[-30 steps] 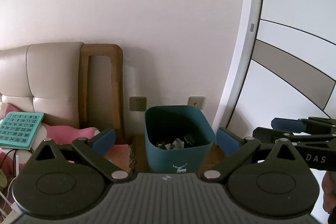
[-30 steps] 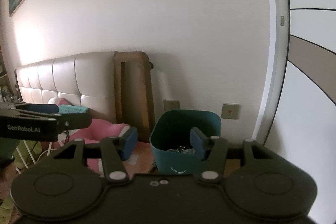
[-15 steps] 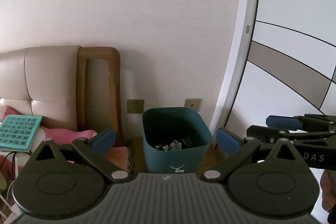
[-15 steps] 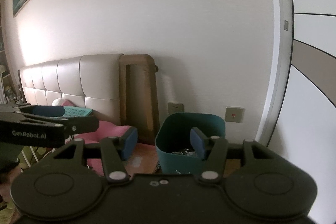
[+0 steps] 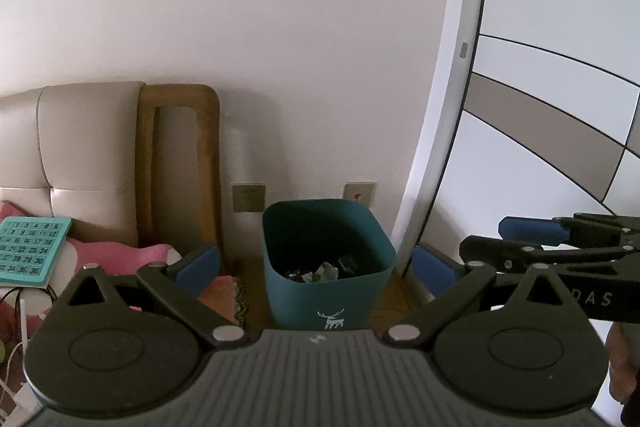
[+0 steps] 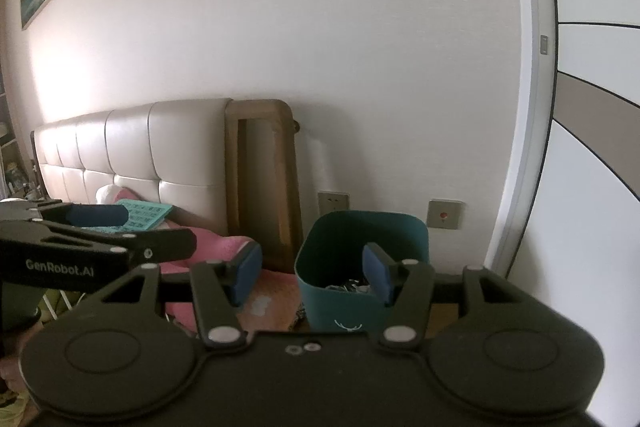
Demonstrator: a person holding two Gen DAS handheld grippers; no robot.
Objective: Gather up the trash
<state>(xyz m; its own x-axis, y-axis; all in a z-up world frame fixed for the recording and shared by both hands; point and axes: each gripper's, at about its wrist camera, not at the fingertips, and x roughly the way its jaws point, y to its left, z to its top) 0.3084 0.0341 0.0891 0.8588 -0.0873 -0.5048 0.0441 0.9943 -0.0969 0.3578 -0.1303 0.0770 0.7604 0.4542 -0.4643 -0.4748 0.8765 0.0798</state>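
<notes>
Both views had shifted slightly against the teal bin (image 5: 326,267), already holding trash, while left gripper (image 5: 316,261) and right gripper (image 6: 312,269) stood apart, empty.

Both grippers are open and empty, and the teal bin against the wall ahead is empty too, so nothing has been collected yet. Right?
Not quite. The teal bin is not empty: the left wrist view shows crumpled trash lying in its bottom. The rest holds: the left gripper and the right gripper are both open with nothing between the fingers, and the bin stands against the wall ahead.
</notes>
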